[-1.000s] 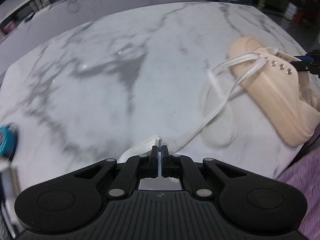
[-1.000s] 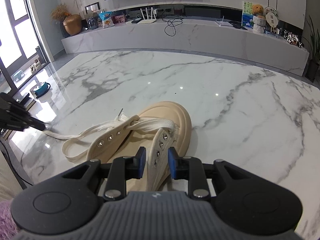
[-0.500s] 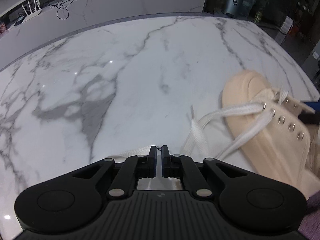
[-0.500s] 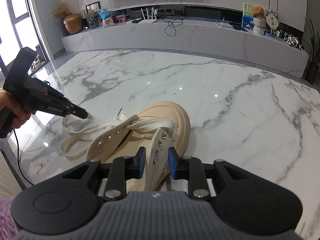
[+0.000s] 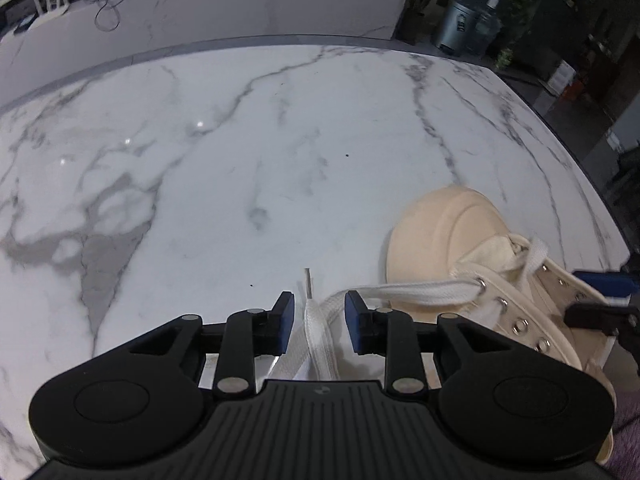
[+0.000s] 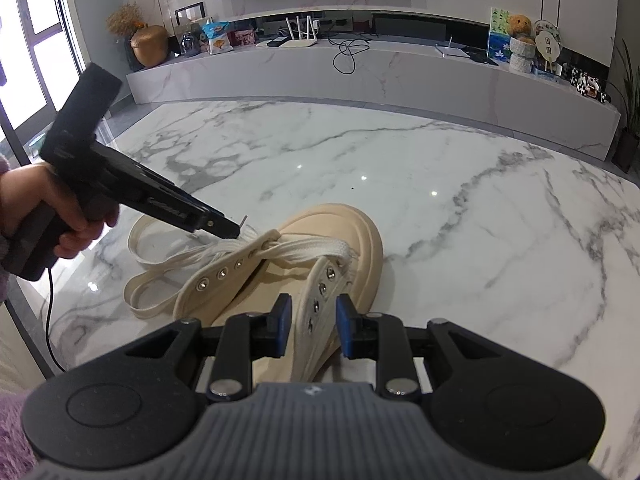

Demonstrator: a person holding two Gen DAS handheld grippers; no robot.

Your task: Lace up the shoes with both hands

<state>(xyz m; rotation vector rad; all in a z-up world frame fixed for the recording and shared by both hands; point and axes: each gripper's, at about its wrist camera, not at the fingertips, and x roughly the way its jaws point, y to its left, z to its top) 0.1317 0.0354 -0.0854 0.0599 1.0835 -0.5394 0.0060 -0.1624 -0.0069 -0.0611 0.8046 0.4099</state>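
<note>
Lace (image 5: 318, 332): soft, floppy; grip near stiff aglet (image 5: 307, 282). Left gripper (image 5: 319, 322) fingers opening around it; right gripper (image 6: 310, 330) fingers pinched the shoe (image 6: 332, 236) eyelet flap (image 6: 320, 308).

The left gripper (image 5: 319, 322) tilts steeply down, its jaws opening; the lace (image 5: 318, 344) lies between the blue pads (image 5: 285, 322) without being pressed. In the right wrist view a hand (image 6: 48, 216) at the left grasps this gripper's black handle, its nose reaching toward the shoe's (image 6: 340, 232) left side. The right gripper (image 6: 314, 330) slants down from the near side, jaws partly apart, with the right eyelet flap (image 6: 320, 300) standing between the pads; whether they press it cannot be told.
</note>
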